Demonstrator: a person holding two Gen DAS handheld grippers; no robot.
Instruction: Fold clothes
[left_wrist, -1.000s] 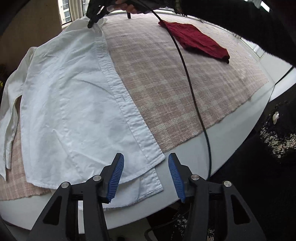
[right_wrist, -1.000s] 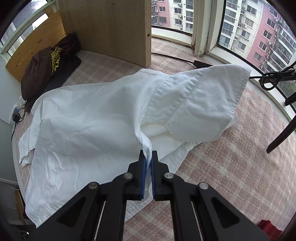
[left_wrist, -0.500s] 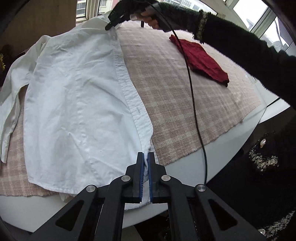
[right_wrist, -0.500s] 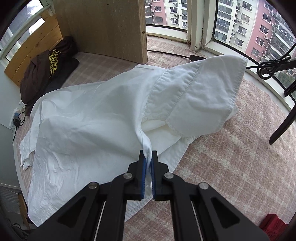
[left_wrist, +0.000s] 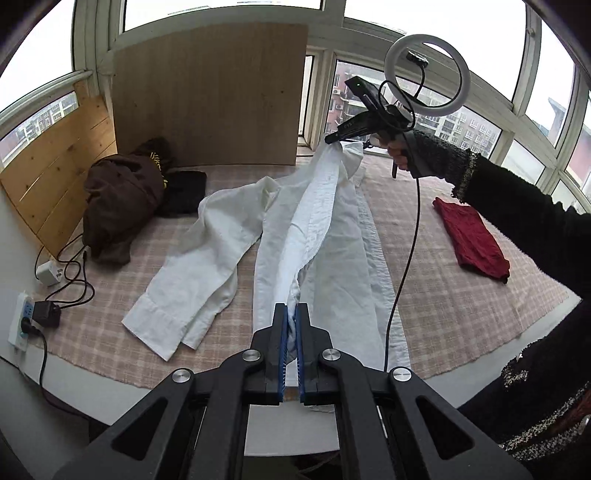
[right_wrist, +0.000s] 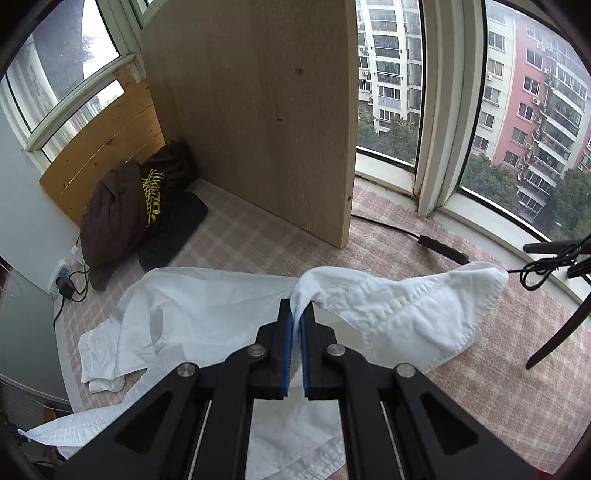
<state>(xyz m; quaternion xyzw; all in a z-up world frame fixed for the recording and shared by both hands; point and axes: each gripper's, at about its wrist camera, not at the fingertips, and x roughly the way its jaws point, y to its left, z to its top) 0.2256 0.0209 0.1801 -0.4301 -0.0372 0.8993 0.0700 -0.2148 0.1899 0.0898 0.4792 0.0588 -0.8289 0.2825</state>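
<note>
Both pairs of jaws are pinched tight on white cloth. Nearest in the left wrist view, the left gripper (left_wrist: 291, 332) clamps the lower front edge of the white shirt (left_wrist: 325, 236), a bunched fold squeezed between its blue pads (left_wrist: 282, 347). From there the shirt's front runs up and away as a taut ridge to the right gripper (left_wrist: 332, 139), which a hand (left_wrist: 400, 149) in a dark knitted sleeve (left_wrist: 517, 206) holds raised over the far side of the table. So the shirt hangs lifted between the two grippers – its one side off the checked pink cloth (left_wrist: 110, 295), its other side and a sleeve lying crumpled on that cloth to the left.

In the right wrist view the right gripper (right_wrist: 295, 325) bites the shirt (right_wrist: 207, 306) near the collar (right_wrist: 413, 314), which flops out to the right of the closed fingers; the rest of the garment drops away below and to the left.

Further out – a red folded garment (left_wrist: 471, 242) lies flat on the cloth to the right, well apart from the shirt. A white power strip (left_wrist: 22, 317) with a black plug sits at the left edge. At the back left, a heap of brown clothing (left_wrist: 118, 199) rests against the wooden panels (left_wrist: 210, 96), and a ring light (left_wrist: 428, 74) stands before the windows
</note>
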